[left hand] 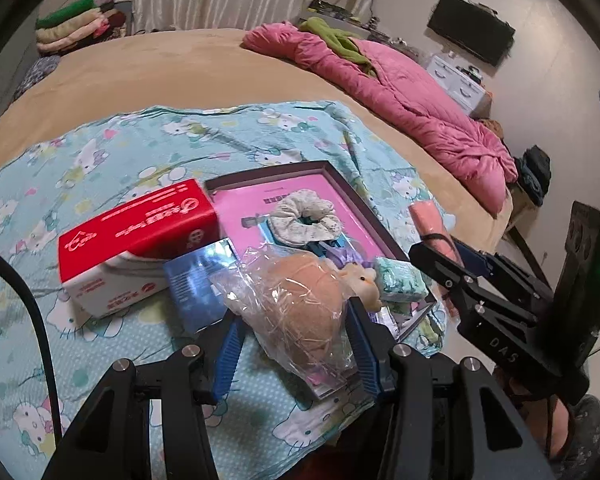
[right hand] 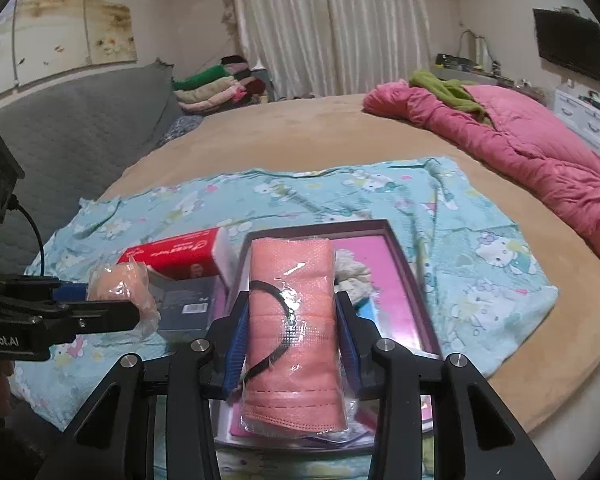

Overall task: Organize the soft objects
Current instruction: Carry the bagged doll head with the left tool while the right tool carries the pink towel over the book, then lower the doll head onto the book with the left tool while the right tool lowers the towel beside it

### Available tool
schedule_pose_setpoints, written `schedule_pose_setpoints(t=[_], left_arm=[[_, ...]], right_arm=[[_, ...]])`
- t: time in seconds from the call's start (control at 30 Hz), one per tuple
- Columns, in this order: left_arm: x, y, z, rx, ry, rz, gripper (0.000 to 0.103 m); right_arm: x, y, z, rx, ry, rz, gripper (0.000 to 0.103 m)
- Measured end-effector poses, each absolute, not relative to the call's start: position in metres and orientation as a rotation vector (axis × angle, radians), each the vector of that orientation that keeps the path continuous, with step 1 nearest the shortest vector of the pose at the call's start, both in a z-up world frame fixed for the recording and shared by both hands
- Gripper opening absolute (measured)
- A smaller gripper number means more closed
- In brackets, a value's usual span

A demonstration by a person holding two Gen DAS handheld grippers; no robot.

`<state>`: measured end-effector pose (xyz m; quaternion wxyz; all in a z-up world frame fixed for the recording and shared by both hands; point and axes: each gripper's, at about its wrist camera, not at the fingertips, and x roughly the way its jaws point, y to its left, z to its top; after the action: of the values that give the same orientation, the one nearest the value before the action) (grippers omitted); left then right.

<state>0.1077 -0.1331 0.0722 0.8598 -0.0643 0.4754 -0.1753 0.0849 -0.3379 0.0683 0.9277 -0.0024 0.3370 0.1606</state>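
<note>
My left gripper (left hand: pixel 296 320) is shut on a peach soft puff in a clear plastic bag (left hand: pixel 300 300), held above the near edge of a shallow pink-lined box (left hand: pixel 364 196); the puff also shows in the right wrist view (right hand: pixel 120 284). My right gripper (right hand: pixel 292 328) is shut on a wrapped pink face mask with a black ear loop (right hand: pixel 292 320), held over the same box (right hand: pixel 404 268); the mask also shows in the left wrist view (left hand: pixel 432 224). In the box lie a white scrunchie (left hand: pixel 304 216), a small plush animal (left hand: pixel 362 280) and a pale green folded cloth (left hand: pixel 400 284).
A red and white tissue pack (left hand: pixel 140 240) and a dark blue box (left hand: pixel 200 280) lie left of the tray on a Hello Kitty cloth (left hand: pixel 100 152) spread on the tan bed (left hand: pixel 180 64). A pink quilt (left hand: pixel 400 92) lies far right; folded clothes (left hand: pixel 76 24) are at the back.
</note>
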Motion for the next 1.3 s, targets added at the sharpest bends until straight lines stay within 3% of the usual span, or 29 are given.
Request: schedule_pose_setpoints(t=[1.3], left_arm=[[0.136, -0.22, -0.012, 0.046, 1.157, -0.439, 0.05]], right_arm=[[0.107, -0.37, 0.02, 0.072, 0.807, 0.273, 0.041]])
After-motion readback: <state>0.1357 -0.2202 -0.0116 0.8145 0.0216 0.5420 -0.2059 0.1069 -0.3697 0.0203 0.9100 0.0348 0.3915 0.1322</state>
